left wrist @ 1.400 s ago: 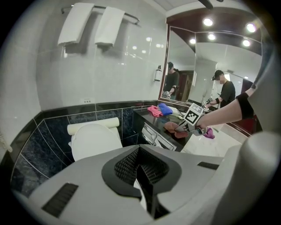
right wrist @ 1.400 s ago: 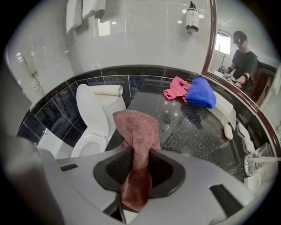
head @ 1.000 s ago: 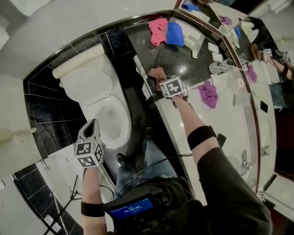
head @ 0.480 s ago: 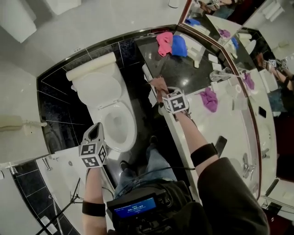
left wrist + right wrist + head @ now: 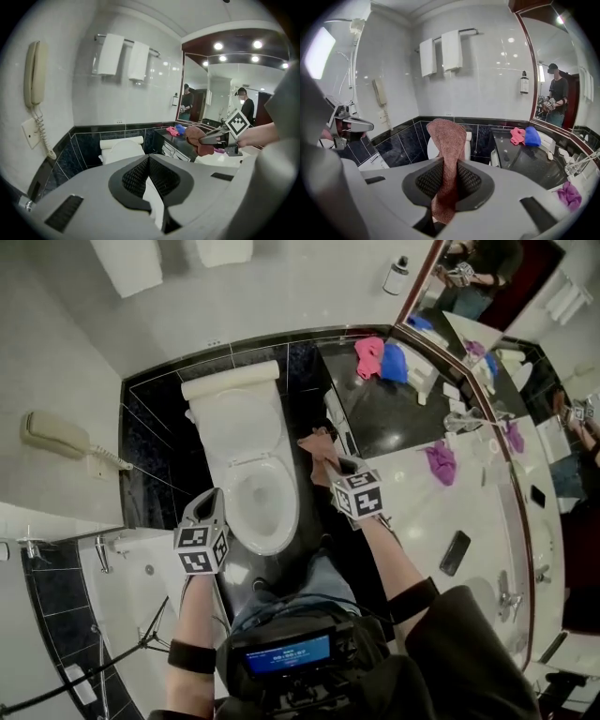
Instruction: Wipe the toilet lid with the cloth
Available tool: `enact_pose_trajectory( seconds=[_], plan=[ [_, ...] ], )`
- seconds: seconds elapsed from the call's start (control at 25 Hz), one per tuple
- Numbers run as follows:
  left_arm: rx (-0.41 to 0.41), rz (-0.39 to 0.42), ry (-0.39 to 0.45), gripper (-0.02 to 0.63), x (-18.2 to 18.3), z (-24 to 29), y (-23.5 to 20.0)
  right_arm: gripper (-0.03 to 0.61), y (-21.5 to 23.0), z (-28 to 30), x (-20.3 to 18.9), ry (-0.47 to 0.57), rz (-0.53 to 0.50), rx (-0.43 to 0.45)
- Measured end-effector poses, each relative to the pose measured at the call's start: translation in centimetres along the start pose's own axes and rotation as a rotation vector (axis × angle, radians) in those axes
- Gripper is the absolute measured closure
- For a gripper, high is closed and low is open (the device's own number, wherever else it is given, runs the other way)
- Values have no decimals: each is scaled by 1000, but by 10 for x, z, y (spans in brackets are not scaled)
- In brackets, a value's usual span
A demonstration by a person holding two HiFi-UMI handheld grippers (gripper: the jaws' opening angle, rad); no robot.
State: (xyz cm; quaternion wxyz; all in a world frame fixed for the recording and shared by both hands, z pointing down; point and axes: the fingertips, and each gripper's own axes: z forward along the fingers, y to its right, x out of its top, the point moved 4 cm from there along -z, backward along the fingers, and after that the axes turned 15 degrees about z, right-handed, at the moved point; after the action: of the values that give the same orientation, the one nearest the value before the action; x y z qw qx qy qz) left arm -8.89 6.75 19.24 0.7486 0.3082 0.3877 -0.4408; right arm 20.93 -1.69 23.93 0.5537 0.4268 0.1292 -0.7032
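The white toilet (image 5: 264,507) stands against the black tiled wall, its lid (image 5: 242,427) raised against the tank and the bowl uncovered. My right gripper (image 5: 328,461) hangs just right of the bowl, shut on a brownish-pink cloth (image 5: 317,446). In the right gripper view the cloth (image 5: 447,154) rises out of the jaws and flops over in front of the toilet (image 5: 467,140). My left gripper (image 5: 208,497) is at the bowl's left side, shut and holding nothing. The left gripper view has the lid (image 5: 123,151) beyond the shut left gripper (image 5: 149,160) and the cloth (image 5: 194,137) at the right.
A dark counter (image 5: 375,418) to the right of the toilet bears a pink cloth (image 5: 369,356) and a blue one (image 5: 394,364). A purple cloth (image 5: 439,461) and a phone (image 5: 455,552) lie on the white vanity. A wall telephone (image 5: 54,435) hangs at the left; towels (image 5: 440,54) hang above.
The right gripper has carried the cloth off the counter edge leftward to beside the toilet bowl. The left gripper has moved up alongside the bowl. The head view has swung toward the wall.
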Motion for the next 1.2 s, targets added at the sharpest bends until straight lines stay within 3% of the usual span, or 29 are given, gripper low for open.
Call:
enact_pose_trajectory(
  seconds=[0.32,0.52,0.92,1.2],
  plan=[
    [25,-9,21,614,-23,-42,-31,509,-106,-6,-45,-26,-36,105],
    [41,-19,19,614,-34,-54,-45,509,-138,-3,-54,-38,-42,141],
    [101,-76,-11,614,-36,-39,-54,509,-139,22,-45,-92,-95,214],
    [170,-109,-53,614,-20,-2,-37,509,-115,45,-21,-132,-141,335]
  ],
)
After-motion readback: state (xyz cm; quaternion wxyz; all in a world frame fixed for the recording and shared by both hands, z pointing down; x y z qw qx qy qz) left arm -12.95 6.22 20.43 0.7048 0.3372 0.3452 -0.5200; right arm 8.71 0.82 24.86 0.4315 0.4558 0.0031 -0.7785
